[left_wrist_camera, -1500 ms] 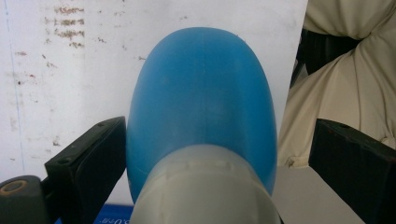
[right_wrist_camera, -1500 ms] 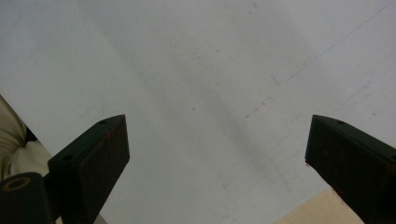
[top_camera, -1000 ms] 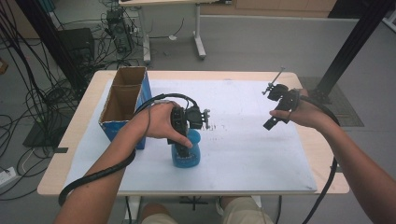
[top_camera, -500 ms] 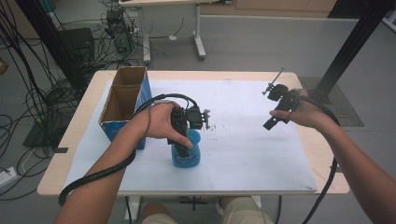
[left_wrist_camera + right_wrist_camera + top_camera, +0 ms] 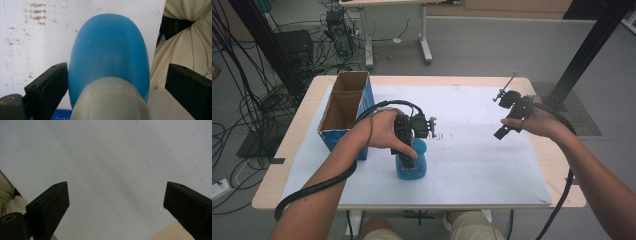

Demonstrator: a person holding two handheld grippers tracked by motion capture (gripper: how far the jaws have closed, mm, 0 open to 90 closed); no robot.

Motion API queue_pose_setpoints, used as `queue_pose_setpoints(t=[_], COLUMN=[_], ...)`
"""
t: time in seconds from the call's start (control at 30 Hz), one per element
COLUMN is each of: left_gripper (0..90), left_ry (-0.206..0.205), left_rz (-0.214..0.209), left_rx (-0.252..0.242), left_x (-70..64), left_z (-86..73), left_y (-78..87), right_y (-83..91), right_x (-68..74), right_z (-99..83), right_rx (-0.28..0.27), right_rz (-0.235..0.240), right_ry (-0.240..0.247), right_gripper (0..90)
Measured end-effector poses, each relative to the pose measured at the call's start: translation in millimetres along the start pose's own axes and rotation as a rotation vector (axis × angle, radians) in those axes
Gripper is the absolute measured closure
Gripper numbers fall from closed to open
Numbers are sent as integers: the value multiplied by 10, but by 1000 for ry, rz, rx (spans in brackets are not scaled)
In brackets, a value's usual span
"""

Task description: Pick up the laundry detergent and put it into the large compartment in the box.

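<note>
White sheeting covers the wooden counter (image 5: 542, 200) in the high view, where the left gripper (image 5: 412, 142) hangs over a blue bottle (image 5: 412, 165) near the front edge, just beside a cardboard box (image 5: 343, 107); the right gripper (image 5: 512, 112) is held well apart, aloft. From the left gripper view, the blue bottle (image 5: 110, 50) lies between spread jaws, one touching its flank, its long axis running away from the camera, rounded base far, pale cap near. Closing off-centre could squirt it sideways, I judge. The right gripper view shows released jaws over bare sheet.
</note>
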State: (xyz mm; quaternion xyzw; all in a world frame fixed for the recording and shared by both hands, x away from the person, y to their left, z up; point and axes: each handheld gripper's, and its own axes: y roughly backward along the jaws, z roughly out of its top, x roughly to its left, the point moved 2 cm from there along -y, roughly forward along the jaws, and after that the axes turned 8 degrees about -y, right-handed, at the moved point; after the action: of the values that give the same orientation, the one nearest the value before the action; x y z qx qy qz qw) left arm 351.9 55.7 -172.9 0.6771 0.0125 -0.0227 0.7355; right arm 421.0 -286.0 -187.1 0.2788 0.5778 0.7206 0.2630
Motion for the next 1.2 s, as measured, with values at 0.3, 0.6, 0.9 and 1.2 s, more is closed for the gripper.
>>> queue_pose_setpoints(t=[0.3, 0.6, 0.9, 1.2], left_gripper=[61, 64, 85, 181], left_ry=[-1, -3, -9, -22], left_rz=[3, 4, 15, 40], left_rx=[0, 0, 1, 7], left_x=[1, -2, -10, -46], left_z=[3, 6, 21, 31], left_y=[0, -4, 2, -7], right_y=[-8, -18, 8, 21], right_x=[-2, -2, 5, 2], right_z=[4, 4, -13, -26], right_rx=[2, 1, -7, -12], right_rz=[1, 0, -2, -5], right_ry=[4, 10, 5, 2], right_gripper=[66, 66, 67, 68])
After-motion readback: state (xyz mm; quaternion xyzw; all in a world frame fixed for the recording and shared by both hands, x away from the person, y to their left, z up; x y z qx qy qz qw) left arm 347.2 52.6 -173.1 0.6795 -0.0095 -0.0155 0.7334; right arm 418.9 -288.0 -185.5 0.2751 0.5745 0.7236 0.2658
